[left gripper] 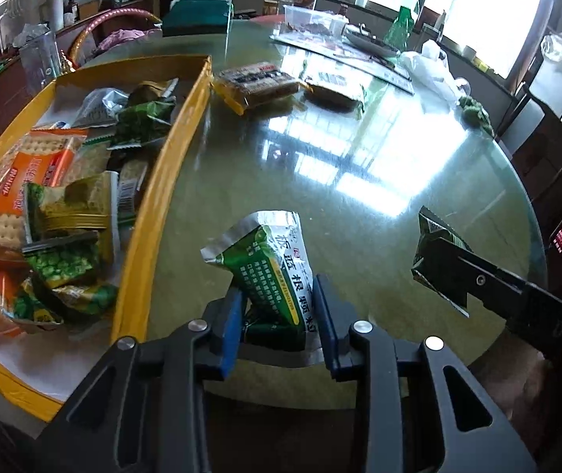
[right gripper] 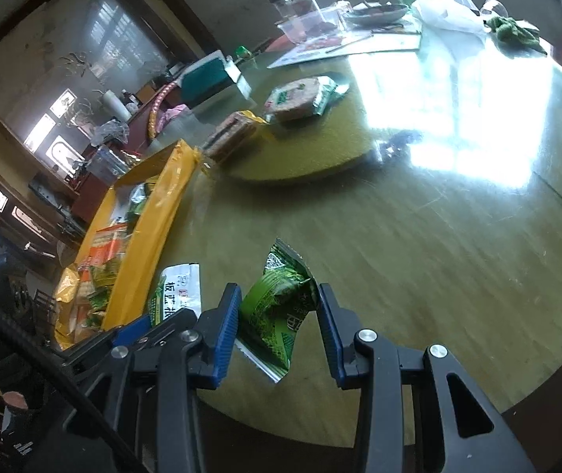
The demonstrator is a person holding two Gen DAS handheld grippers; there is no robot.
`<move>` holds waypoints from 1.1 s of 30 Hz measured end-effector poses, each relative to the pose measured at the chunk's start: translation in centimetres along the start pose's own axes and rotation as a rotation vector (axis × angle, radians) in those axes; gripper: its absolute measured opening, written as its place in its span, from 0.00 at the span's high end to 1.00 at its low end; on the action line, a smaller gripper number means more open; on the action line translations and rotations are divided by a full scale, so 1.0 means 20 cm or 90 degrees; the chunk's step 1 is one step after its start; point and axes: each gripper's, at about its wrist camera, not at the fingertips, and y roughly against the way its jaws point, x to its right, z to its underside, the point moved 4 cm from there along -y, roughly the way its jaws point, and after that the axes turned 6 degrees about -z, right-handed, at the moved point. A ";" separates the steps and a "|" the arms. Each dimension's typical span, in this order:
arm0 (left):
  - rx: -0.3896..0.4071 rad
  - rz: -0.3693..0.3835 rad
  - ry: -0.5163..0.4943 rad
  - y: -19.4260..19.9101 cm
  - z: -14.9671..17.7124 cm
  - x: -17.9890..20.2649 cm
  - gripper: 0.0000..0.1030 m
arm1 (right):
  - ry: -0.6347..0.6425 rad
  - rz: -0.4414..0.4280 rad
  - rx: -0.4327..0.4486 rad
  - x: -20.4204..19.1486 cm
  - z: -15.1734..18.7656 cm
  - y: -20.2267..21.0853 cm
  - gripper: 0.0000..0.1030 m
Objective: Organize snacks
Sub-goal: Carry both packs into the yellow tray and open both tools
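Note:
My left gripper point(left gripper: 279, 307) is shut on a green and white sachet point(left gripper: 277, 264) and holds it above the glass table, just right of the yellow box point(left gripper: 151, 205). The box holds several snack packets, orange cracker packs point(left gripper: 40, 165) and green pea packs point(left gripper: 64, 264). My right gripper point(right gripper: 279, 311) is shut on a green snack packet point(right gripper: 281, 307), held over the table; it shows at the right of the left wrist view point(left gripper: 438, 260). The sachet shows beside the box in the right wrist view point(right gripper: 174, 295).
Two more snack packs lie on the table beyond the box: a brown wafer pack point(left gripper: 257, 82) and a green-edged biscuit pack point(left gripper: 336, 90). Farther back are a plastic container point(left gripper: 312, 19), a plate, a white plastic bag point(left gripper: 434, 67), a green bottle and a green cloth point(left gripper: 476, 112).

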 end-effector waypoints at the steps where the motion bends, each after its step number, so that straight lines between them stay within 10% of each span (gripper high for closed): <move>1: 0.002 0.003 0.005 0.01 0.00 -0.01 0.66 | 0.004 0.002 0.002 -0.01 0.00 0.01 0.63; 19: 0.079 0.042 0.085 0.32 -0.10 -0.20 0.67 | 0.047 -0.038 0.030 -0.22 -0.06 0.05 0.63; 33: 0.148 -0.045 0.190 0.47 -0.26 -0.75 0.67 | 0.157 -0.125 -0.012 -0.68 -0.14 -0.17 0.63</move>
